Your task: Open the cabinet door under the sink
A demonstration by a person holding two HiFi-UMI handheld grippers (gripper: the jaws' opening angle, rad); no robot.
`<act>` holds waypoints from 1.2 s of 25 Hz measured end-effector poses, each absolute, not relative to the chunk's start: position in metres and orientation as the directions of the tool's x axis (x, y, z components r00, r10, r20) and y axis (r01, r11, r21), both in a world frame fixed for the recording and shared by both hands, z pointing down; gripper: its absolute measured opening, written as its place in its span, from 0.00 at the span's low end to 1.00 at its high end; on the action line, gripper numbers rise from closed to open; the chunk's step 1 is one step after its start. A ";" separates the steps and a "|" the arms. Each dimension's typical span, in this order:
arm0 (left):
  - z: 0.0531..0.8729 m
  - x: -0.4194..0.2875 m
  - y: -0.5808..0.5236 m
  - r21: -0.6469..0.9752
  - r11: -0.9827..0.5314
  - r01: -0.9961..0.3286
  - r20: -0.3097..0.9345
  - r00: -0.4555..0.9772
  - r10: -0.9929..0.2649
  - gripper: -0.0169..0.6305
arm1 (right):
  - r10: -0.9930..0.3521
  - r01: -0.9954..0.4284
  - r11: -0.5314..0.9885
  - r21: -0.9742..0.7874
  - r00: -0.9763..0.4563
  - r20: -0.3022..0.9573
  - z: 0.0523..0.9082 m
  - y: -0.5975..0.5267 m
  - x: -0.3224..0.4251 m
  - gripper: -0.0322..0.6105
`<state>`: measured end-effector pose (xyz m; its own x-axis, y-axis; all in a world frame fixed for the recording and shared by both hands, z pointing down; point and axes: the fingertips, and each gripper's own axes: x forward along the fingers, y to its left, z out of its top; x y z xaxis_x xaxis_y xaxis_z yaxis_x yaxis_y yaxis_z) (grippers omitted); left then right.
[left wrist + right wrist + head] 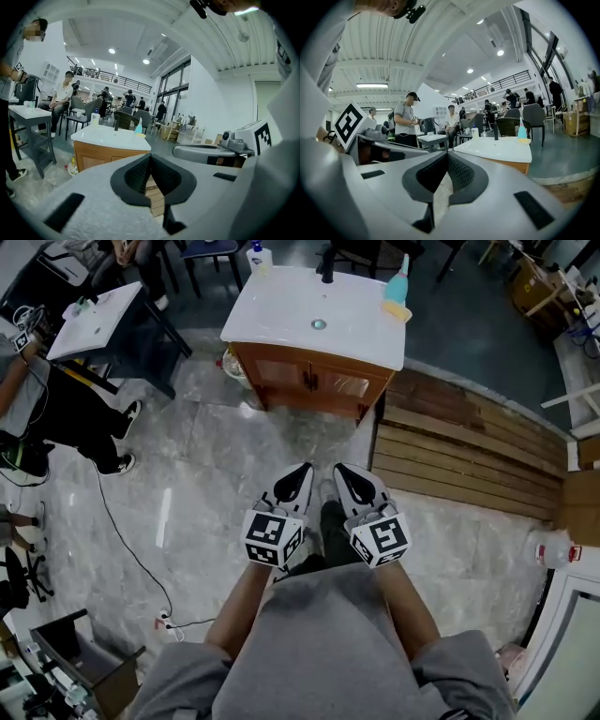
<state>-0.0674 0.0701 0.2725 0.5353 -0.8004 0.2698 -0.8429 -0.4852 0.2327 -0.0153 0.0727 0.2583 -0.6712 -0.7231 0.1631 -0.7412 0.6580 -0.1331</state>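
The sink vanity stands a few steps ahead of me: a white basin top [309, 310] over a wooden cabinet [281, 376] whose two doors sit flush, with dark handles [309, 381] where they meet. The left gripper [303, 470] and right gripper [341, 470] are held side by side near my body, well short of the cabinet, both shut with nothing between the jaws. In the left gripper view the cabinet [105, 157] lies beyond the left gripper [150, 158]. The right gripper [446, 155] points toward the basin top [497, 149].
A black faucet [327, 268], a white bottle [260, 257] and a blue bottle [397, 292] stand on the basin top. Wooden planks [469, 456] lie right of the cabinet. A grey table [94, 320] and a standing person [37, 409] are at left. A cable [122, 540] runs across the marble floor.
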 end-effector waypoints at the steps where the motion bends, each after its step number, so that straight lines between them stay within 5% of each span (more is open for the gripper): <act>1: 0.275 -0.068 0.063 0.234 -0.482 -0.844 0.274 0.533 -0.801 0.04 | -0.719 -0.737 0.662 -0.136 -0.675 0.166 0.261 0.065 -0.016 0.06; 30: 0.363 -0.059 -0.125 0.239 -0.377 -0.895 0.432 0.446 -0.784 0.04 | -0.568 -0.631 0.768 -0.113 -0.752 0.335 0.354 -0.140 -0.010 0.06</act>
